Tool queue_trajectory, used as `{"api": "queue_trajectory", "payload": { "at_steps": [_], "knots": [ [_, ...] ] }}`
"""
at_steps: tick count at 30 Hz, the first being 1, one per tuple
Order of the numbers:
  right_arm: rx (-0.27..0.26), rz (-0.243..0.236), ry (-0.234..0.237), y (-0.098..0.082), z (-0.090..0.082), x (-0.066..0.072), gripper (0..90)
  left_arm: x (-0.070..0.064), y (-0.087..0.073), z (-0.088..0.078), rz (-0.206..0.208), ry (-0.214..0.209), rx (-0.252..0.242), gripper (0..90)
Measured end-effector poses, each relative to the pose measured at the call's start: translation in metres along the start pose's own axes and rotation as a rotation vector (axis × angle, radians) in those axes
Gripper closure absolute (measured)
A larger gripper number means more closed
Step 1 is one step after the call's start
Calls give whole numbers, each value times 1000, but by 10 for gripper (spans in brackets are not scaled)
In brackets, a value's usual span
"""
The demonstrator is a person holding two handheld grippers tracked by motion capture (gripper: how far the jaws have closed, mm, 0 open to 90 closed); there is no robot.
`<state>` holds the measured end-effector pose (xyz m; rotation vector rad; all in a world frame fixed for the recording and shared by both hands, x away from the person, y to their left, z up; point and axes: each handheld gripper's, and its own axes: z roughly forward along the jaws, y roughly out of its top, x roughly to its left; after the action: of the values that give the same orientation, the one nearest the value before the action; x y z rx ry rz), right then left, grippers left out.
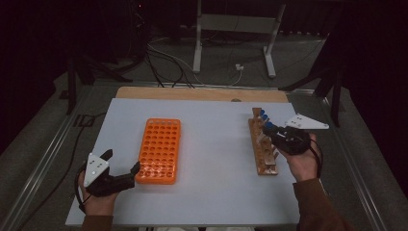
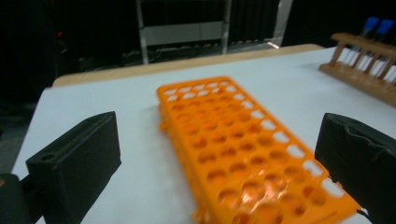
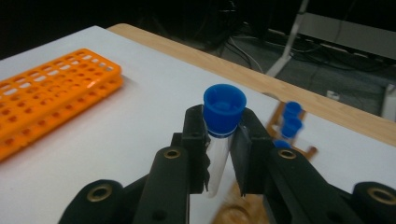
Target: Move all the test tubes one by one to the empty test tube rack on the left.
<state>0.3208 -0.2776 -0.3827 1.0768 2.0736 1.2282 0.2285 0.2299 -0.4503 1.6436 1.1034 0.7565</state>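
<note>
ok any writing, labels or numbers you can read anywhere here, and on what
None: no readable text in these views.
Orange tube rack: plain holes, no visible numbering; blurred in the left gripper view.
Blue-capped tube held in the right gripper: cap and glass bare, no label.
Wooden rack: no markings seen, too small to be sure.
Grey plates on the grippers: a few dots, no lettering.

No text, label, brand, number or sign can be read on anything here. The orange rack ahead of the left gripper's jaws is plain plastic, though it is blurred there, so fine moulded marks might escape notice. The blue cap between the right gripper's jaws is bare too.
</note>
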Motion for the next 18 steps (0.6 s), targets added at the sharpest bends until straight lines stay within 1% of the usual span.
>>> {"api": "queue_trajectory", "payload": {
  "at_steps": [1,2,3,4,5,6,7,8,9,10,13,15,16,17,18],
  "knots": [
    [0,0,0,0,0,0,768,-1,3,2,1,-12,-7,13],
    [2,-2,18,2,5,5,768,-3,5,4,2,-24,-14,12],
    [2,-2,18,2,5,5,768,-4,8,7,3,-36,-23,12],
    [3,-6,27,4,8,8,768,-6,11,9,9,-46,-25,13],
    [7,-12,45,6,14,15,768,-9,13,12,10,-61,-29,13],
    [10,-18,55,8,17,18,768,-11,16,15,15,-78,-31,14],
    [14,-24,62,9,19,22,768,-14,19,19,24,-102,-28,31],
    [14,-24,62,9,19,22,768,-17,22,22,33,-127,-27,31],
    [14,-31,81,13,24,28,768,-21,25,26,42,-143,-24,44],
    [14,-31,81,13,24,28,768,-25,28,29,52,-156,-20,44],
    [12,-43,111,19,30,39,767,-38,35,40,81,-189,-19,44],
    [14,-46,137,21,34,45,767,-46,38,47,88,-205,-19,47],
    [20,-55,161,24,38,51,768,-50,40,51,84,-213,-16,62],
    [23,-55,175,24,40,54,767,-54,41,55,79,-222,-9,73],
    [23,-55,175,24,40,54,767,-57,42,60,71,-231,-2,73]
  ]
}}
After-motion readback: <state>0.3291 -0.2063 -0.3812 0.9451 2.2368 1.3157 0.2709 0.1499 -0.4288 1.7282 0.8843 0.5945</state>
